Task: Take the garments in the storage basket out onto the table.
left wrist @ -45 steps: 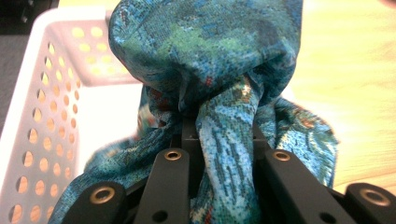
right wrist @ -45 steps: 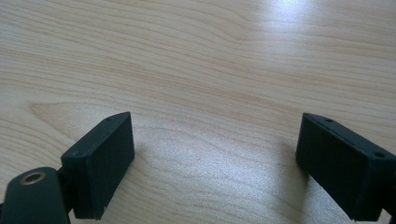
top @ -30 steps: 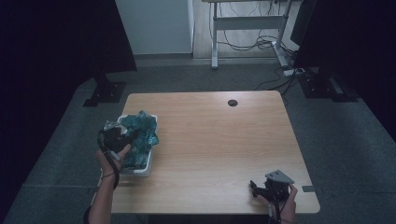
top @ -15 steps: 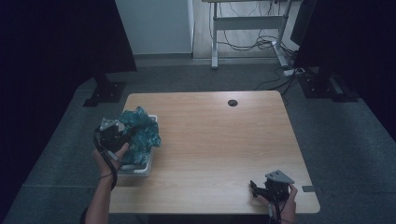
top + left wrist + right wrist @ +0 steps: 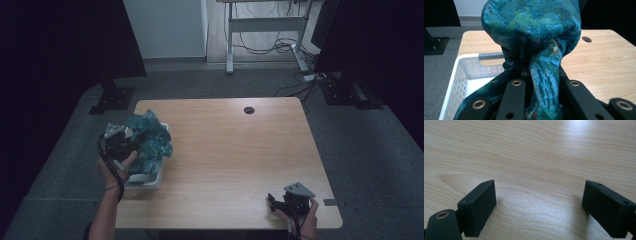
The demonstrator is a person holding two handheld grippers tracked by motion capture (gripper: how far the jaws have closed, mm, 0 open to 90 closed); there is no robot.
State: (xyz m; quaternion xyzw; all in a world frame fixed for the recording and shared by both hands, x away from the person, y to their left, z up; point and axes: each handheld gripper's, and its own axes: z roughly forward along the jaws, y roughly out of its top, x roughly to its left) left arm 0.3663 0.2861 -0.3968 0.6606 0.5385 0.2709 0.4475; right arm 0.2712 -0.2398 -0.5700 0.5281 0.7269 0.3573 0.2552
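Note:
A blue-green patterned cloth (image 5: 150,140) hangs bunched above a white perforated basket (image 5: 150,180) at the table's left side. My left gripper (image 5: 131,141) is shut on the cloth. In the left gripper view the cloth (image 5: 536,37) bulges up between the black jaws, and the basket (image 5: 461,75) lies below at the left. Near the table's front right corner my right gripper (image 5: 272,201) rests low over the bare wood. Its jaws stand wide open with nothing between them; the right gripper view has it (image 5: 539,210) just above the tabletop.
The wooden table (image 5: 230,150) has a round cable hole (image 5: 248,110) near its far edge. Dark screens stand at the far left and right. A desk frame with cables stands beyond on the grey carpet.
My left gripper has risen with the cloth, which has come further up out of the basket. The right gripper has kept still.

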